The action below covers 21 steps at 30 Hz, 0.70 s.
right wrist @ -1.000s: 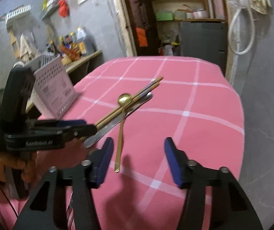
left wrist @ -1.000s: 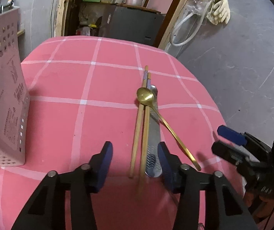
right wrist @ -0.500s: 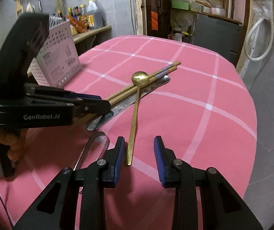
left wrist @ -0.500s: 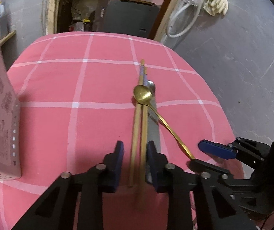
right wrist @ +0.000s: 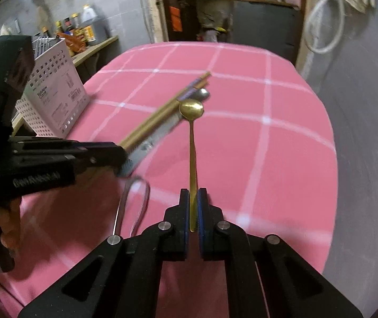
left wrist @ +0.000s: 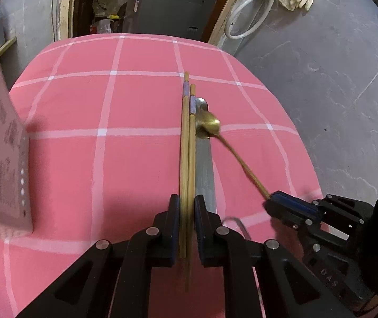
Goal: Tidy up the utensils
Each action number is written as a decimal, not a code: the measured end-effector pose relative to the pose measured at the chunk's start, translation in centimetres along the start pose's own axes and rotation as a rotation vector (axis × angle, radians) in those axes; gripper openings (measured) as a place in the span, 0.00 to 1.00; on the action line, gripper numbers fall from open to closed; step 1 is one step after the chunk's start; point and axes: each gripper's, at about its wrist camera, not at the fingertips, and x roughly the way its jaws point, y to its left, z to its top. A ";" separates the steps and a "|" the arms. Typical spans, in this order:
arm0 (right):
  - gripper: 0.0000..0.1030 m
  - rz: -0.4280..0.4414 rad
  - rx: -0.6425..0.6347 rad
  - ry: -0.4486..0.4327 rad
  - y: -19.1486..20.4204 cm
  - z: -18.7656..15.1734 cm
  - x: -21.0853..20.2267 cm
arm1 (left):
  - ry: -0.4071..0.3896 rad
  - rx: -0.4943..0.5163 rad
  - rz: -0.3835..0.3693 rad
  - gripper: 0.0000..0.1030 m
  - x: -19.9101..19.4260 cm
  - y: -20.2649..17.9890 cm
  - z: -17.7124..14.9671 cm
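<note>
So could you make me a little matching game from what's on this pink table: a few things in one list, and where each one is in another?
Things:
1. chopsticks
2. gold spoon
3. silver knife
4. white basket

Places:
A. standing at the table's left edge
B. gripped by the right gripper
C. lying flat, right beside the chopsticks
D. gripped by the left gripper

Pairs: 1-D, 2-B, 3-C, 4-A
</note>
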 end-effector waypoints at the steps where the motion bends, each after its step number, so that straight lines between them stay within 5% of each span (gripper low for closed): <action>1: 0.05 -0.003 0.014 0.006 0.0 -0.5 -0.3 | 0.008 -0.003 -0.002 0.11 -0.2 0.1 -0.2; 13: 0.07 0.089 0.152 0.060 -1.0 -4.7 -2.9 | 0.104 -0.029 -0.049 0.07 -3.2 0.2 -6.0; 18: 0.28 0.131 0.108 0.014 -2.7 -3.2 -2.2 | 0.113 -0.030 -0.054 0.08 -3.5 0.1 -6.1; 21: 0.28 0.157 0.062 -0.012 -2.9 -1.5 -1.3 | 0.104 -0.031 -0.043 0.10 -3.4 0.0 -5.7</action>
